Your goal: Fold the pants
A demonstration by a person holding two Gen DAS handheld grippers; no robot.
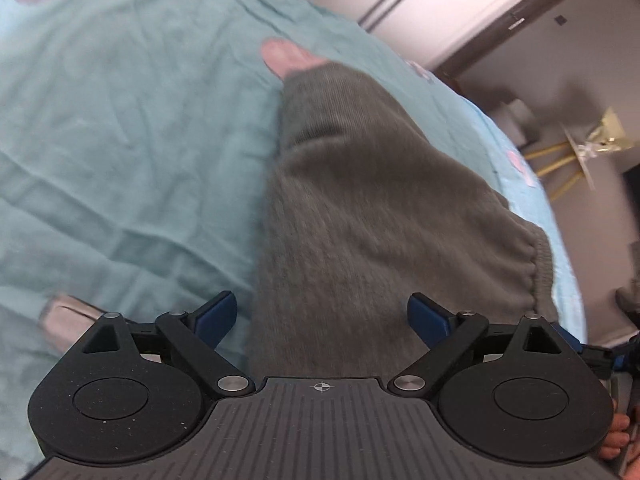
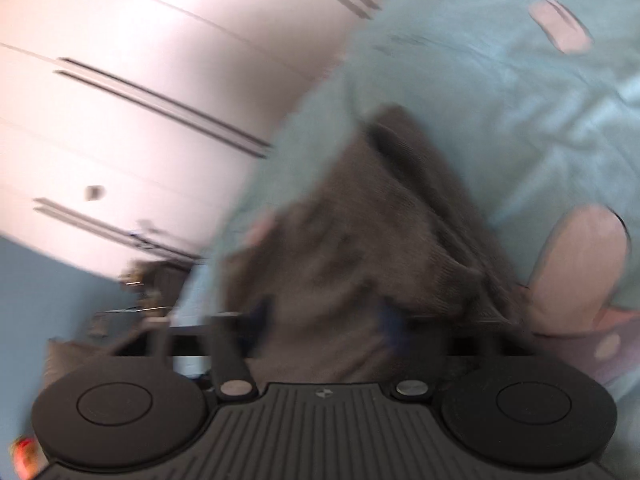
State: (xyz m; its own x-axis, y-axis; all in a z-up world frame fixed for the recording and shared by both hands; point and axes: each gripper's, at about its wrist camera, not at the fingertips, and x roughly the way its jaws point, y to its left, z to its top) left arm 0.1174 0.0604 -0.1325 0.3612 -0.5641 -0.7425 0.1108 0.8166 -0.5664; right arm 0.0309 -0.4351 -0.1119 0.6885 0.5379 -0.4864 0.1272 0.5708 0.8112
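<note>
The left gripper hangs with its blue-padded fingers spread wide, nothing pinched between them; the grey pants lie just beyond and below the gap. From there the pants stretch away as a long folded strip on the teal bedsheet, their ribbed cuff at the far end and the gathered waistband toward the right fingertip. Pink printed patches dot the sheet.

In the right wrist view, the right gripper is heavily blurred, but its fingers stand apart with the pants bunched loosely between and ahead of them, not clamped. The bedsheet spreads beyond, and a white wardrobe with dark door seams fills the left side.
</note>
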